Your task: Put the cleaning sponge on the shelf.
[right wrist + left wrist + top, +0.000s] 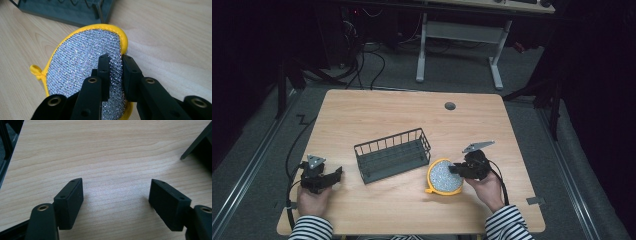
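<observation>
Left gripper low over bare table, jaws wide apart. Wire basket right of it. Right gripper clamped on silver, yellow-rimmed scrubber near basket. No readable writing.

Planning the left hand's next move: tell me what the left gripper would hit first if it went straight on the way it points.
Probably the dark wire basket. The left gripper, jaws open over bare table, points right toward it; the basket's corner shows at the left gripper view's right edge, so it might only clip it.
</observation>
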Available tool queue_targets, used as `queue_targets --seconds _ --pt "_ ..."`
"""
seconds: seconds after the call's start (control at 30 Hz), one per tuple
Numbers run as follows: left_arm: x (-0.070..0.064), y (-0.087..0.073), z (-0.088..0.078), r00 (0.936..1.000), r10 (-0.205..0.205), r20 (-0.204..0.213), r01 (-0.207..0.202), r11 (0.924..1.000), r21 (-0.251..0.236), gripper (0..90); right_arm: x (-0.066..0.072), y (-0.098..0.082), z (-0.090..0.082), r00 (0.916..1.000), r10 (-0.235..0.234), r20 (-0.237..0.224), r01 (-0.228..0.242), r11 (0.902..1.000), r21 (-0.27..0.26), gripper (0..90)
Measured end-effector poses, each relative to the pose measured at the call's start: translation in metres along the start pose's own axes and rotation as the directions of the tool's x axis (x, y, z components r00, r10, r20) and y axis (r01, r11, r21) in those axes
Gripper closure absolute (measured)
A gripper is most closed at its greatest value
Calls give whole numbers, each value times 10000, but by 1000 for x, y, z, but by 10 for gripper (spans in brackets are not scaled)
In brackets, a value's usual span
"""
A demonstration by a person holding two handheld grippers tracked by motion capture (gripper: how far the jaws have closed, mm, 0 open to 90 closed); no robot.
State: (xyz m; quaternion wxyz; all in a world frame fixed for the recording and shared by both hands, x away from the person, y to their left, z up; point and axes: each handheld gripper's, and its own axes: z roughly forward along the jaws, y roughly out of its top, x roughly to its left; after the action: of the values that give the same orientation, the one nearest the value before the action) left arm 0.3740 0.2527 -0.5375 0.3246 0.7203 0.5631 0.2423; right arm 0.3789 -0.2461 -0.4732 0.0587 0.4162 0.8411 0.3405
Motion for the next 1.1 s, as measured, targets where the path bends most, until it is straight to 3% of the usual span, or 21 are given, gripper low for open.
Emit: queue_targets --seconds 0.6,0.87,1.1 --pt "1 0 0 10000 -51 43 51 10000 -9 281 5 27 -39 9996 -282 -27 277 9937 -1090 784" --pt "1 0 0 10000 -83 36 83 10000 -45 281 11 51 -58 9981 -612 -30 600 9867 -1513 783" --pt "1 0 0 9999 -87 58 87 10000 -41 280 15 71 -62 9959 -904 -20 890 9836 -1570 784"
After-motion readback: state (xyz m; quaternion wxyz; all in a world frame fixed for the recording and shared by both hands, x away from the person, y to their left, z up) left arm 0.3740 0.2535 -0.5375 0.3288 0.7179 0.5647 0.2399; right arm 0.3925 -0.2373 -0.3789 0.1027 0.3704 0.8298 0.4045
